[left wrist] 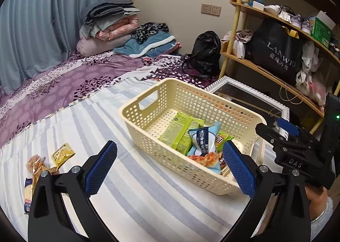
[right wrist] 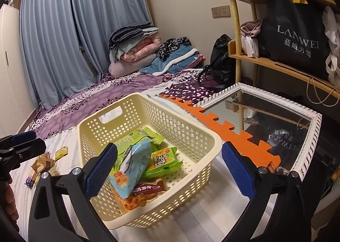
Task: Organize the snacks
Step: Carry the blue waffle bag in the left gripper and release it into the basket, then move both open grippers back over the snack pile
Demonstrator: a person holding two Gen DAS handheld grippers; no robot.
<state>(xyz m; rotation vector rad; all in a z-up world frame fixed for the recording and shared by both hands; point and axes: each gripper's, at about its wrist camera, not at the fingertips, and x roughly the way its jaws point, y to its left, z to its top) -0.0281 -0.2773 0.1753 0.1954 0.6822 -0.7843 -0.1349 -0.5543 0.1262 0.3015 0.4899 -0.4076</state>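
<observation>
Left wrist view. Left gripper [left wrist: 170, 167] at the bottom of the frame, jaws spread wide with nothing between the blue pads [left wrist: 102, 169]. Cream perforated basket [left wrist: 153, 135] at centre, resting on a striped sheet [left wrist: 138, 206]. Inside the basket: a green packet [left wrist: 180, 131], a light blue packet [left wrist: 205, 142] lying over it, and a yellow-green packet [left wrist: 222, 138] peeking out behind. At lower left, outside the basket on the sheet: a small yellow packet [left wrist: 62, 154], and beside it a cluster of clear-wrapped snacks [left wrist: 36, 166], partly hidden by the gripper's finger. Right gripper [left wrist: 284, 133] at the right edge, just past the basket's right rim, seen side-on; a hand [left wrist: 316, 199] below it. Purple floral bedspread [left wrist: 80, 80] across the upper left, folded bedding [left wrist: 108, 23] against the curtain [left wrist: 31, 19].

Right wrist view. Right gripper [right wrist: 170, 167] at the bottom, jaws standing far apart and empty, straddling the near part of the basket [right wrist: 191, 127] in the picture. Light blue packet [right wrist: 133, 163] at centre, tilted over the green packet [right wrist: 146, 135]; yellow-green packet [right wrist: 164, 160] to its right; a brown-red packet [right wrist: 148, 189] lower down. Loose snacks [right wrist: 42, 164] and the small yellow packet [right wrist: 61, 151] at left on the sheet. Left gripper [right wrist: 21, 146] at the left edge. Orange foam mat [right wrist: 233, 135] and a white-framed mirror [right wrist: 310, 142] to the right, wooden shelf [right wrist: 276, 63] above holding a black bag [right wrist: 297, 36].
</observation>
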